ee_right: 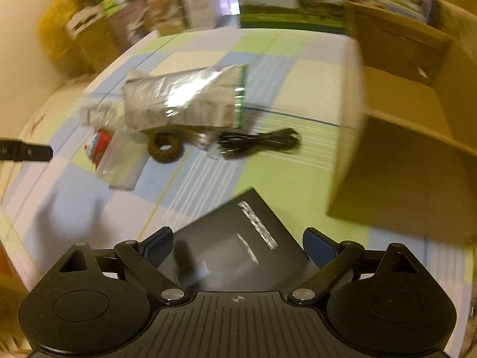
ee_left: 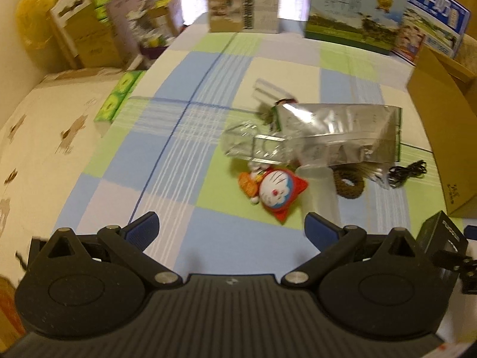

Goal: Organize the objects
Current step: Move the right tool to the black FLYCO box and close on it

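Observation:
My right gripper [ee_right: 238, 243] is shut on a flat black box [ee_right: 232, 256] with silver lettering, held over the checked cloth near an open cardboard box [ee_right: 402, 149]. My left gripper [ee_left: 232, 229] is open with nothing between its fingers, just short of a red and blue cartoon cat toy [ee_left: 274, 191]. Behind the toy lie a silver foil bag [ee_left: 337, 131], a clear plastic box [ee_left: 256, 146], a brown woven ring [ee_left: 350, 183] and a coiled black cable [ee_left: 408, 173]. In the right wrist view, the foil bag [ee_right: 184, 98], ring [ee_right: 165, 147] and cable [ee_right: 259, 143] lie ahead of the black box.
The checked cloth [ee_left: 167, 155] covers the table. Printed cartons [ee_left: 351, 15] and a white box [ee_left: 243, 6] stand along its far edge. The cardboard box [ee_left: 441, 119] fills the right side. Green packs [ee_left: 119, 95] and stacked boxes [ee_left: 86, 35] sit off the left edge. A clear bag [ee_right: 125, 164] lies by the toy.

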A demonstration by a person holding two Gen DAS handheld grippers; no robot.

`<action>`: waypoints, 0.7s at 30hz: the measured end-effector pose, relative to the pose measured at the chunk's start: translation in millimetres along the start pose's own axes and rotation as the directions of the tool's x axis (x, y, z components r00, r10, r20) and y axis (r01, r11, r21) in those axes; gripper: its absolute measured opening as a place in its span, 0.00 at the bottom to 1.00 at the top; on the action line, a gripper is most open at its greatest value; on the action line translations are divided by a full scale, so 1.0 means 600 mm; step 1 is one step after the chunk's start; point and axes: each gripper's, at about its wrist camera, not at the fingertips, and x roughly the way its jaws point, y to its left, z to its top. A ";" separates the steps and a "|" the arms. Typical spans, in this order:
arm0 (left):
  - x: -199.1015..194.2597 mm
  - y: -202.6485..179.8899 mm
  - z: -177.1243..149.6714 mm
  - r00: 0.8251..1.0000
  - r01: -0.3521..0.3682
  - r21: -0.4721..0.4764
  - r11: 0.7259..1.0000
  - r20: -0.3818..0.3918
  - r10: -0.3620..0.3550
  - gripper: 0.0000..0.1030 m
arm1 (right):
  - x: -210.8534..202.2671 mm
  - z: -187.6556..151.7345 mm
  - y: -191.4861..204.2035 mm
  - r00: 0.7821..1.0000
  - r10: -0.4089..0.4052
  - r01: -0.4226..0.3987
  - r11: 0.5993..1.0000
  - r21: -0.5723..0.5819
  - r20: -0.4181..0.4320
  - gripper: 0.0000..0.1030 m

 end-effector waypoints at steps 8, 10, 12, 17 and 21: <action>0.035 0.009 0.049 0.993 0.116 0.175 0.978 0.017 -0.121 0.99 | -0.055 -0.025 -0.005 0.997 -0.080 0.064 0.903 0.426 0.021 0.89; 0.042 0.017 0.058 0.988 0.143 0.205 0.968 0.024 -0.151 0.99 | -0.051 -0.032 0.007 0.996 -0.091 0.070 0.858 0.510 0.018 0.89; 0.049 0.027 0.064 0.985 0.159 0.228 0.961 0.024 -0.169 0.99 | -0.040 -0.035 0.020 0.993 -0.119 0.101 0.839 0.535 -0.002 0.89; 0.061 0.051 0.068 0.980 0.185 0.257 0.948 0.016 -0.196 0.99 | -0.003 -0.032 0.048 0.972 -0.225 0.221 0.791 0.570 -0.063 0.89; 0.063 0.066 0.068 0.978 0.195 0.266 0.944 0.019 -0.207 0.99 | 0.017 -0.025 0.057 0.959 -0.275 0.267 0.784 0.560 -0.072 0.89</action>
